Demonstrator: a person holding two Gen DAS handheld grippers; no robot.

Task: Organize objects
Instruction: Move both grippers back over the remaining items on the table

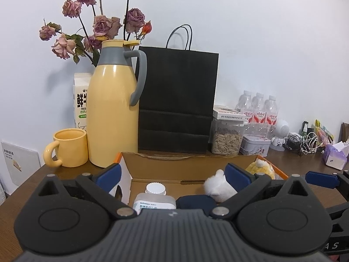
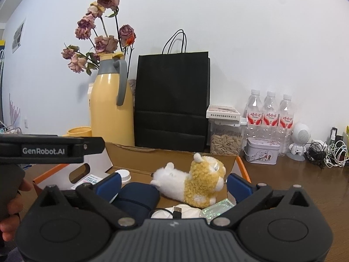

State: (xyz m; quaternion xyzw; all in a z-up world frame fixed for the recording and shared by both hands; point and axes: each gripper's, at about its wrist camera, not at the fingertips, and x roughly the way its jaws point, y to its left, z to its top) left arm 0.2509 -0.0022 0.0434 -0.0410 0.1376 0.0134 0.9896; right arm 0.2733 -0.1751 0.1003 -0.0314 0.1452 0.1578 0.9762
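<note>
An open cardboard box (image 1: 174, 163) (image 2: 139, 159) sits on the brown desk. Inside lie a white-capped bottle (image 1: 154, 196) (image 2: 123, 174), a dark blue pouch (image 1: 195, 200) (image 2: 137, 198), a white and yellow plush toy (image 2: 192, 181) (image 1: 218, 185), a white mouse with a cable (image 2: 181, 212) and a shiny packet (image 2: 218, 208). My left gripper (image 1: 173, 175) is open and empty above the box's near side. My right gripper (image 2: 174, 184) is open and empty above the box, and its blue fingertips (image 1: 320, 178) show in the left wrist view.
Behind the box stand a yellow thermos jug (image 1: 113, 104), a yellow mug (image 1: 67, 150), a milk carton (image 1: 80, 100), dried roses (image 1: 100, 24), a black paper bag (image 1: 177, 100), a seed jar (image 1: 226, 137), a tin (image 1: 255, 147), water bottles (image 2: 270, 118), a white figurine (image 2: 300, 139) and cables (image 2: 331, 152).
</note>
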